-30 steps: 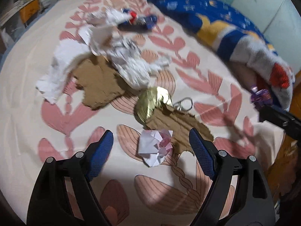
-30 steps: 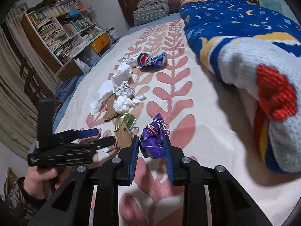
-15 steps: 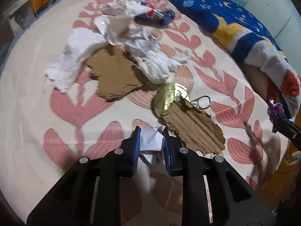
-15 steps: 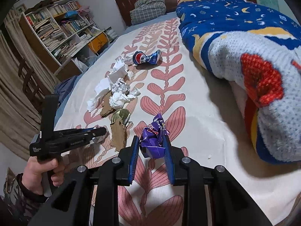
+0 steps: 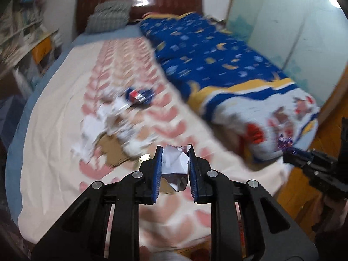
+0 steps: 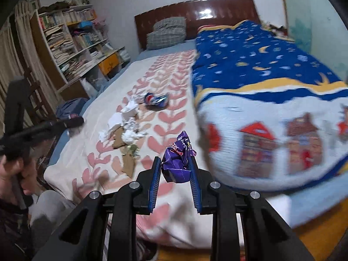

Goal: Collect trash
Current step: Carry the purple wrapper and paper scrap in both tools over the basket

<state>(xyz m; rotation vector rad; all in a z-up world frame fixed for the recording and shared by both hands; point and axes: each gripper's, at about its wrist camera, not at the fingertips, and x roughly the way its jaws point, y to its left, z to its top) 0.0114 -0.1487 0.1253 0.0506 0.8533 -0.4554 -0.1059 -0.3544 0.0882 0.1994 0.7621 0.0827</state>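
Note:
My left gripper is shut on a crumpled white paper ball and holds it above the bed's foot end. My right gripper is shut on a crumpled purple wrapper, also lifted off the bed; it shows at the right of the left wrist view. On the bedsheet lies a pile of white paper scraps, torn brown cardboard, a gold can lid and a crushed blue-red can.
A folded blue and white blanket covers the right side of the bed. Pillows lie at the dark headboard. A bookshelf stands to the left. The wooden floor shows at the bed's foot.
My left gripper closed on the white paper ball and lifted it back from the sheet. My right gripper drew back and up with the purple wrapper. Both views are now blurred by motion.

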